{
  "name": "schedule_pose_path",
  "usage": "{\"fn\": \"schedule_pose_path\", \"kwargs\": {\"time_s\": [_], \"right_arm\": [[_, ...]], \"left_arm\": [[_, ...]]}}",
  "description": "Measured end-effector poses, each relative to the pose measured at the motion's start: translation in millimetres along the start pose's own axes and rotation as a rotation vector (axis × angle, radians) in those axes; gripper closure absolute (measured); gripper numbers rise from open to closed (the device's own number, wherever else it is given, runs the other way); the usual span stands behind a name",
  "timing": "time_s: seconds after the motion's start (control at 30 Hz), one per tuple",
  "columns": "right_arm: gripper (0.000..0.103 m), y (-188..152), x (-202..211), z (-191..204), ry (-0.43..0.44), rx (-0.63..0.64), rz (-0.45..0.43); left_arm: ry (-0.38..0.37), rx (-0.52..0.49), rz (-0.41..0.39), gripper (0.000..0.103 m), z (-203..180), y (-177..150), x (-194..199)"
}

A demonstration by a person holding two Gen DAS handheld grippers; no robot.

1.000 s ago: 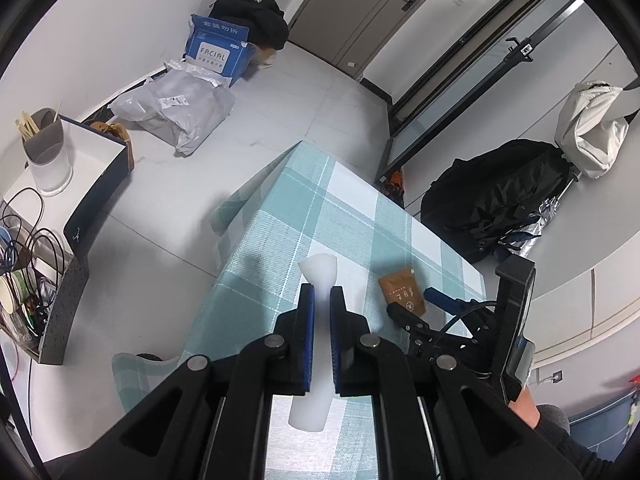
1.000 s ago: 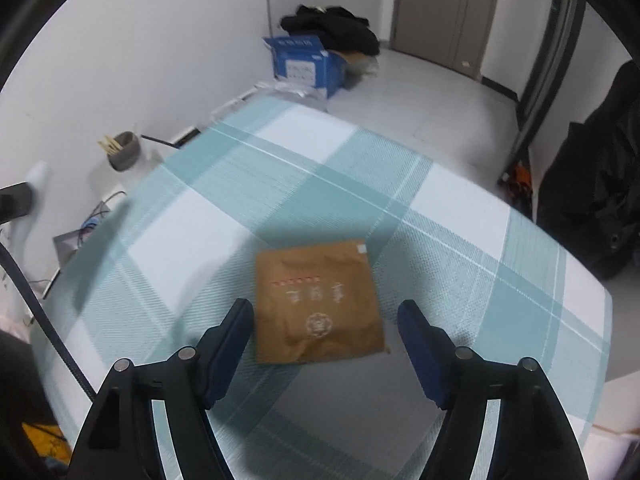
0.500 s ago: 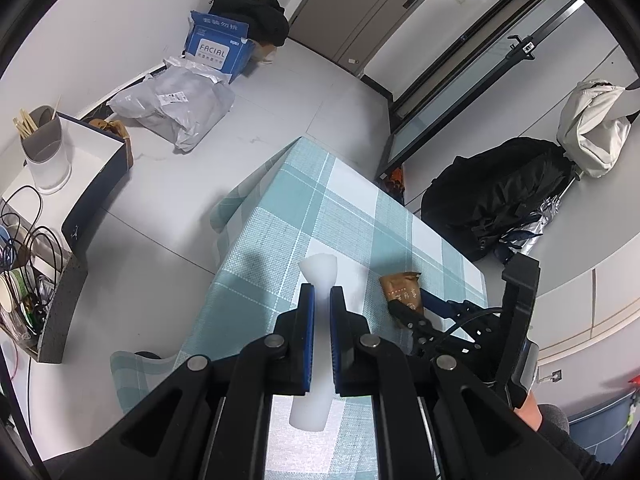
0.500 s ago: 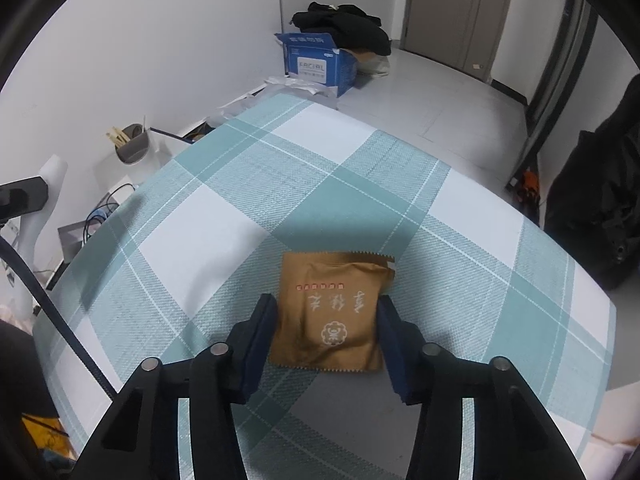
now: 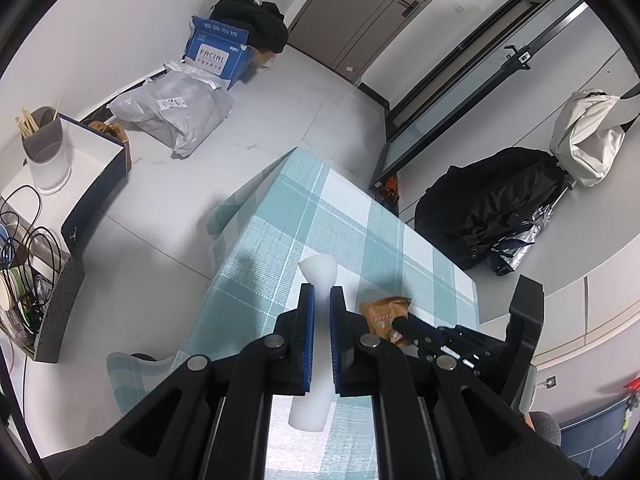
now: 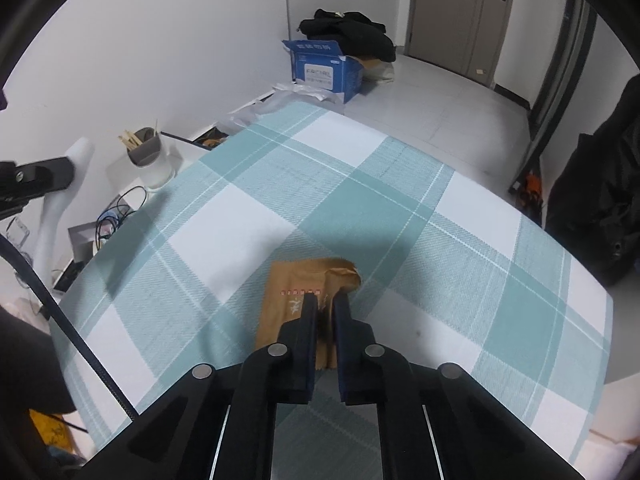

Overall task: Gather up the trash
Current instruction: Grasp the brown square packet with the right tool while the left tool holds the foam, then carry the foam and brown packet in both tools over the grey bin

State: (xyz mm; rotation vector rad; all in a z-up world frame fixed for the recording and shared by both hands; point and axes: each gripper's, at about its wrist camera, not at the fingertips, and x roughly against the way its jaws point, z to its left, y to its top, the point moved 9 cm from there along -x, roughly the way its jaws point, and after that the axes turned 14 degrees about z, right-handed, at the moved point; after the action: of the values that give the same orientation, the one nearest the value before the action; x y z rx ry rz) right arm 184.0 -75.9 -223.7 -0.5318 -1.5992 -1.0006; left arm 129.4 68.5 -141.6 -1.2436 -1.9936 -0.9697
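A brown snack packet (image 6: 292, 284) lies crumpled on the teal plaid tablecloth (image 6: 360, 200). My right gripper (image 6: 322, 300) is closing on it, and its pads pinch the packet's right half, which buckles upward. The left wrist view shows the same packet (image 5: 384, 310) caught at the tip of the right gripper (image 5: 400, 324). My left gripper (image 5: 319, 300) is shut on a white foam-like tube (image 5: 318, 270), held above the table's near left part. The tube sticks out both beyond the fingertips and below the pads.
Off the table's far end, a blue carton (image 5: 218, 54) and a grey plastic bag (image 5: 176, 112) lie on the floor. A black backpack (image 5: 492, 204) and a white bag (image 5: 588, 136) stand at the right. On the left are a holder with chopsticks (image 5: 44, 148) and cables (image 5: 24, 240).
The right gripper's jaws came together from wide open onto the brown packet, crumpling it and lifting it slightly. The left gripper kept still with the white tube.
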Motion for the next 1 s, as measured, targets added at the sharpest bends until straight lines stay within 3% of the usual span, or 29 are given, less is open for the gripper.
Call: {"fn": "schedule_pose_path", "kwargs": {"time_s": [0.27,0.6,1.0], "right_arm": [[0.1,-12,19,10,0.002,0.021,-0.011],[0.1,-34,80,-17,0.035,-0.076,-0.095],[0.1,-88,226,-106,0.019,-0.239,-0.313]], "left_arm": [[-0.001,-0.038,-0.018,0.1,-18,-1,5],[-0.031,-0.133,-0.003,0.1,-71,-15,-2],[-0.149,-0.305,0.099,0.1,-195,-44,-31]]}}
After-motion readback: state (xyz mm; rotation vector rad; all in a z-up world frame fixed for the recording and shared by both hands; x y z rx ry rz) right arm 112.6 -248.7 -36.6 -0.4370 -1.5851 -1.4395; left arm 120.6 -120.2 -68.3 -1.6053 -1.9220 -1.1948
